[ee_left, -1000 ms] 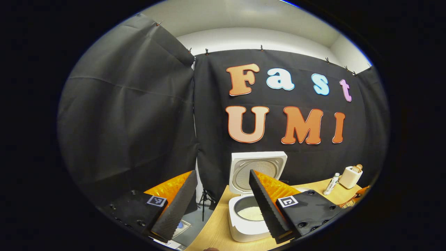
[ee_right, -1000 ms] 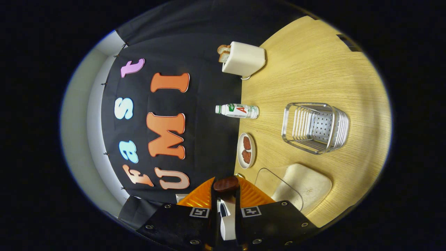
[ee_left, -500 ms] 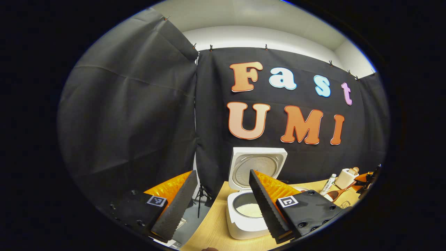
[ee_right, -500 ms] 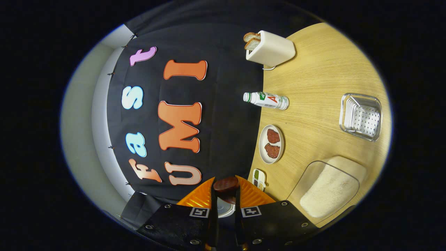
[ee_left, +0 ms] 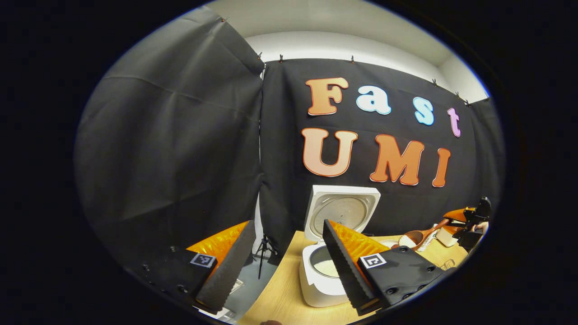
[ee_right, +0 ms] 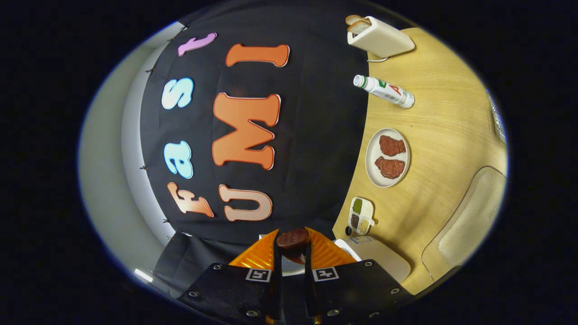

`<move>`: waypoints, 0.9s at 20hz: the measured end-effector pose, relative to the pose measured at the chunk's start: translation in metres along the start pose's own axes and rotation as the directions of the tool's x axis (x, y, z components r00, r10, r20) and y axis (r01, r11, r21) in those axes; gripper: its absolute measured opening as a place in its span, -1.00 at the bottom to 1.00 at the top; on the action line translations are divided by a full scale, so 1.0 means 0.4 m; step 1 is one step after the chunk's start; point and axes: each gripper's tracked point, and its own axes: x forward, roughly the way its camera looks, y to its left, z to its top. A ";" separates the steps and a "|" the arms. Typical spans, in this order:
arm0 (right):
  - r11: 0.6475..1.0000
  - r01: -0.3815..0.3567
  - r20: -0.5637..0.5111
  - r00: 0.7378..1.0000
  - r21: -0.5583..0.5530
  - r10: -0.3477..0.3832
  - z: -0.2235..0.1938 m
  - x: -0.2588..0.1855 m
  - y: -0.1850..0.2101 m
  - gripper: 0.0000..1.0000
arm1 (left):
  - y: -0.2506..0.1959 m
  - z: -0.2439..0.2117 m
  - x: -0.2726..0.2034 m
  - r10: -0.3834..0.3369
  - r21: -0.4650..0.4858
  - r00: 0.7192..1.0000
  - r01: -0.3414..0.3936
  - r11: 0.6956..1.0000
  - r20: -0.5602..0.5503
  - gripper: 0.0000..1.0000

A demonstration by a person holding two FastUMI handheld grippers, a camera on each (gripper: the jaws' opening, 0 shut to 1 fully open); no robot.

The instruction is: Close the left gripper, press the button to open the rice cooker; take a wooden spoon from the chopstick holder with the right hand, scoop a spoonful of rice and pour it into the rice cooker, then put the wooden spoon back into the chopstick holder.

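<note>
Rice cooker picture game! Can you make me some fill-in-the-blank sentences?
1. The rice cooker's lid is ____.
2. The right gripper is shut on a wooden ____.
3. The plate holds ____ brown patties.
4. The left gripper's jaws are ____.

Missing words: open; spoon; two; open
</note>
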 end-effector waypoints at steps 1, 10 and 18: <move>1.000 -0.001 -0.018 1.000 -0.005 0.001 -0.025 0.024 0.008 -0.63 | 0.012 -0.007 0.002 0.007 0.001 1.000 -0.007 1.000 -0.005 1.00; 0.994 0.007 -0.126 0.992 -0.112 -0.021 -0.194 0.181 0.053 -0.62 | 0.083 -0.014 0.004 0.050 0.010 0.999 -0.050 0.999 -0.019 1.00; 0.957 0.010 -0.149 0.987 -0.289 -0.056 -0.268 0.239 0.077 -0.62 | 0.105 -0.030 0.011 0.056 0.003 0.998 -0.056 0.998 -0.032 1.00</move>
